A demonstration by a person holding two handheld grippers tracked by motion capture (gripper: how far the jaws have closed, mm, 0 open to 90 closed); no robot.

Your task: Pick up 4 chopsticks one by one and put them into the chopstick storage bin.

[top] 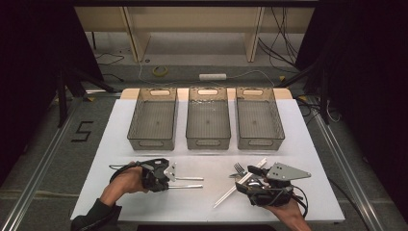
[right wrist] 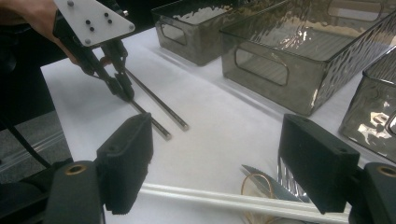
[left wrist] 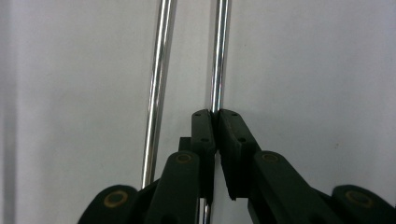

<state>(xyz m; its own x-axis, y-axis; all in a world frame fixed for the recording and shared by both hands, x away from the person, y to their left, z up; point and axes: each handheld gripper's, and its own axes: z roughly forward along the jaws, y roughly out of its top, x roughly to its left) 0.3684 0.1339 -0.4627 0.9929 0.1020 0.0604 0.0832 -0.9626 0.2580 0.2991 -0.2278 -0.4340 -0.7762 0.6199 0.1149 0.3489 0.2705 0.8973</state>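
Two metal rods lie side by side on the white table (top: 144,202). My left gripper (top: 169,186) (left wrist: 215,114) is shut on the nearer rod (top: 186,186) (left wrist: 219,65), close to its end. The other rod (top: 188,178) (left wrist: 158,84) lies free just beside it. In the right gripper view, the left gripper (right wrist: 123,91) pinches its rod (right wrist: 154,123) low against the table. My right gripper (top: 248,179) (right wrist: 219,168) stands open, jaws wide apart over a pair of white chopsticks (top: 231,192) (right wrist: 224,199). A fork (top: 239,168) (right wrist: 285,179) and a knife (right wrist: 261,179) lie by its far jaw.
Three grey see-through bins stand in a row at the back of the table: left (top: 150,143), middle (top: 208,143), right (top: 260,143). All three look bare inside. A thin brownish ring (right wrist: 248,184) lies by the knife. Bare white table stretches between the two grippers.
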